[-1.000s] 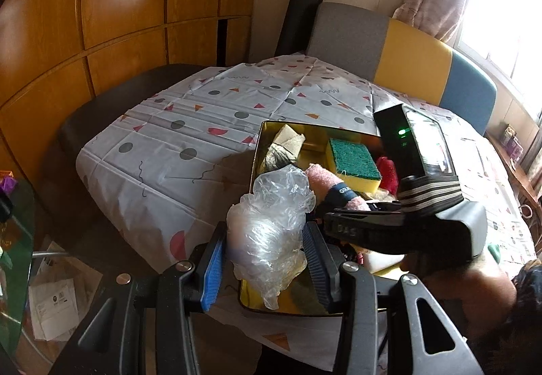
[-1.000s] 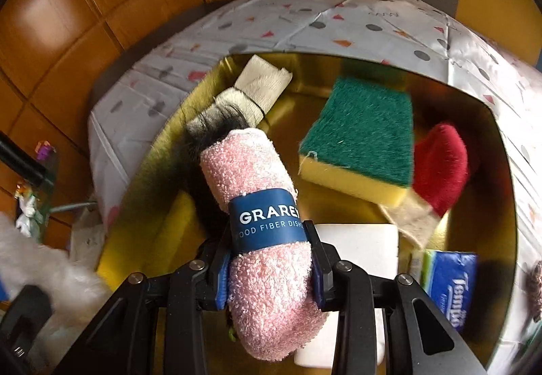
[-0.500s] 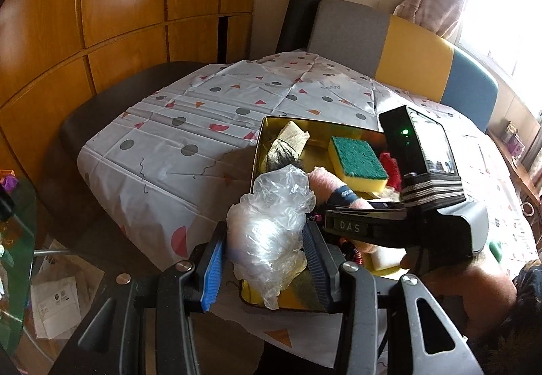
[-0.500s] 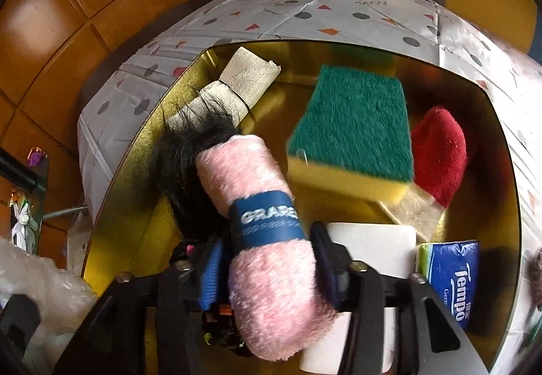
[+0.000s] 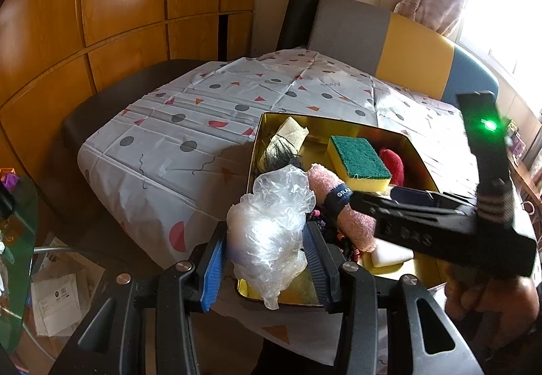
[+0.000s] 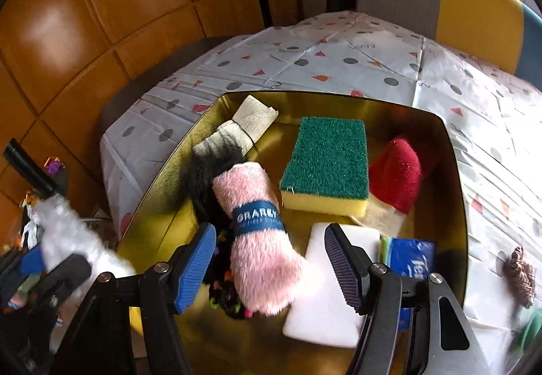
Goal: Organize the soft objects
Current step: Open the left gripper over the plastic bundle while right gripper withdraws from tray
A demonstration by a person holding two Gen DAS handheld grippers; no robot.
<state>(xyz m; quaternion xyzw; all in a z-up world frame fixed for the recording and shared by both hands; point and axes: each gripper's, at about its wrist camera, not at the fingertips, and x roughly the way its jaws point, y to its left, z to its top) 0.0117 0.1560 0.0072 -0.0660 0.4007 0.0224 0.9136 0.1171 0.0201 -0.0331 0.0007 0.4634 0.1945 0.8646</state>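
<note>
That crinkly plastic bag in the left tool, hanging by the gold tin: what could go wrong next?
The plastic bag is light and springy, so once dropped it may puff up or slide out over the gold tin edge. The tin is crowded. The pink towel roll, lying loose between the open right tool, could be knocked if that tool swings.

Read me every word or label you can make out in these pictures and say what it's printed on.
"GRAREY": blue paper band around the rolled pink cloth; the smaller line under it is too blurred to read.
"Te...": blue tissue pack, cut off by the right claw.
"DAS": side of the right claw's body, faint.
Paper on the floor: too small to read.
</note>
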